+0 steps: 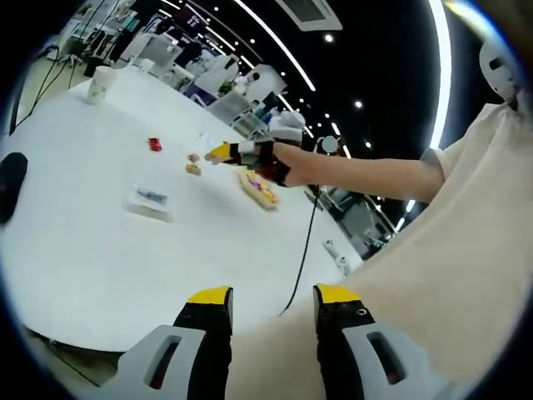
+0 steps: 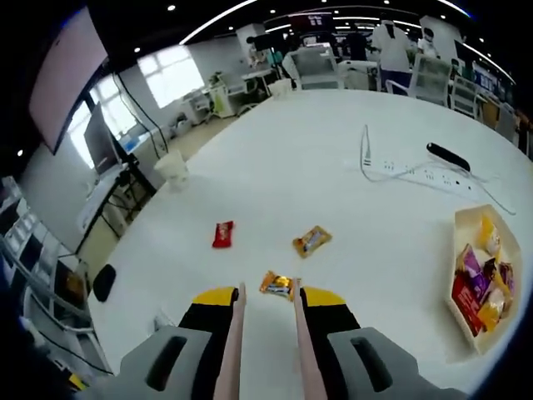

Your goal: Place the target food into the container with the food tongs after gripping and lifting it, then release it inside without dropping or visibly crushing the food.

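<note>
Table: we see one white round table [image 2: 333, 167], in both views.
Cup: one white cup [image 2: 172, 169] stands far left in the right gripper view.
Red packet: one red packet [image 2: 222, 234] lies left of centre.
Orange packets: we count two; one [image 2: 311, 241] lies mid-table, the other [image 2: 276, 285] just ahead of the tong tips.
Food tongs: one pair [image 2: 265, 333], its two pale arms pinched in the right gripper [image 2: 266, 293]; tips apart, nothing between them.
Power strip: one [image 2: 416, 173], far right.
Container: one tray [image 2: 464, 275] at the right, holding several packets.
Left gripper: [image 1: 273, 293] we see it held wide and empty, near the table's edge.
Other gripper: in the left gripper view, the right gripper [image 1: 241, 152] hovers over the snacks.
</note>
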